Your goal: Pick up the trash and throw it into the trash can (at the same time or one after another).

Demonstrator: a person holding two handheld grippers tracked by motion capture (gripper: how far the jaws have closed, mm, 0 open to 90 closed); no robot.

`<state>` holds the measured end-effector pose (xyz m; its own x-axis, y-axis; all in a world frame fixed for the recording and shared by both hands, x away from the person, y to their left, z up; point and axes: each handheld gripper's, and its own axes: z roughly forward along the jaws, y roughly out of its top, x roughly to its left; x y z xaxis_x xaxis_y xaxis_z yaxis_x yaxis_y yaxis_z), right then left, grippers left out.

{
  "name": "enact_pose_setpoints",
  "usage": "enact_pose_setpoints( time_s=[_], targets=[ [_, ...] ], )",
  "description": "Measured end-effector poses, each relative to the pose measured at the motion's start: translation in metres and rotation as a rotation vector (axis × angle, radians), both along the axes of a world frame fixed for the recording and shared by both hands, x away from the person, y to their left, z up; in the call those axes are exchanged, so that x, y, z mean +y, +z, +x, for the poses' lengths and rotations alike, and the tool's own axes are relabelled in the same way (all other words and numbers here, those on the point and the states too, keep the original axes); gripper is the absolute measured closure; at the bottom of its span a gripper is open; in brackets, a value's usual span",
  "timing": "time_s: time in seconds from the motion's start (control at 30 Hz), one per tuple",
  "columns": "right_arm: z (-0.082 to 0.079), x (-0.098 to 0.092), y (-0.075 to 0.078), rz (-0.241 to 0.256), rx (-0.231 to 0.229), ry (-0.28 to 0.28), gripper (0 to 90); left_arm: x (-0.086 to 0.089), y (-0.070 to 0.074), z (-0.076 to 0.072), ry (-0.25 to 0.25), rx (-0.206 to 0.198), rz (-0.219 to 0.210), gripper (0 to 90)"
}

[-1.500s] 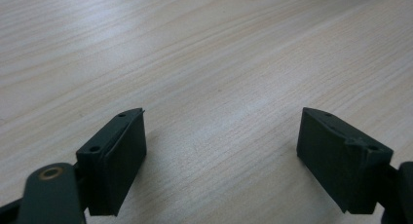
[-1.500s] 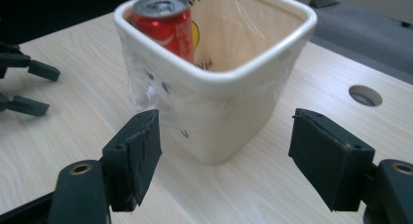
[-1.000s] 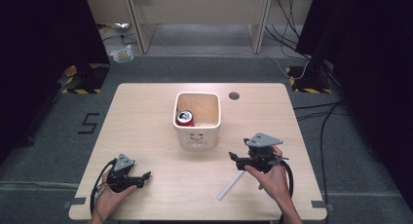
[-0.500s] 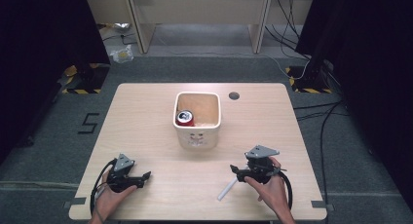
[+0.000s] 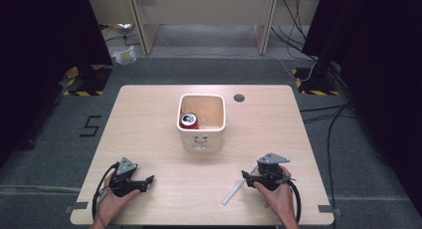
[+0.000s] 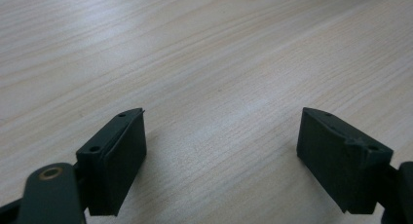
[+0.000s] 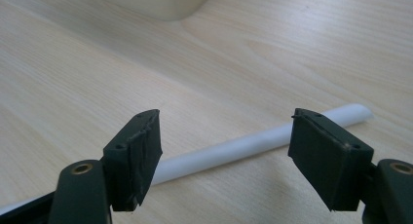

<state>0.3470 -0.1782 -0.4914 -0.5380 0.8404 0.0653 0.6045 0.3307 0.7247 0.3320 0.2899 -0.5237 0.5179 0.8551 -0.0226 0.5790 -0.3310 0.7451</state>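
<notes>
A white tube (image 5: 238,187) lies on a pale wood-grain table (image 5: 149,119); a cream bin (image 5: 201,132) holds a red can (image 5: 189,121); both grippers' jaws are black.

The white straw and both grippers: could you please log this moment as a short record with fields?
target: long white plastic straw, flat on the light wooden table
right gripper: open, jaws either side of the straw, not yet closed
left gripper: open, above bare wood
container: cream square bin, behind the straw
bin contents: red drink can
</notes>
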Motion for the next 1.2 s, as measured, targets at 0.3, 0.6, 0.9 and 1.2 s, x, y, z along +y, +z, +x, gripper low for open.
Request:
enact_pose_setpoints(
  time_s=[0.3, 0.6, 0.9, 1.2],
  targets=[
    [0.006, 0.001, -0.012, 0.005, 0.027, -0.041, 26.6, 0.0, 0.0, 0.0, 0.001, 0.0, 0.0, 17.4],
    [0.005, 0.008, -0.019, -0.061, 0.004, -0.024, 31.2, 0.0, 0.0, 0.0, 0.0, 0.0, -0.001, 17.4],
    [0.014, 0.005, -0.017, -0.069, -0.013, 0.049, 58.6, 0.0, 0.0, 0.0, 0.0, 0.001, 0.0, 17.4],
    [0.025, -0.001, -0.018, -0.048, -0.015, 0.07, 72.1, 0.0, 0.0, 0.0, 0.0, 0.0, 0.0, 17.5]
  ],
)
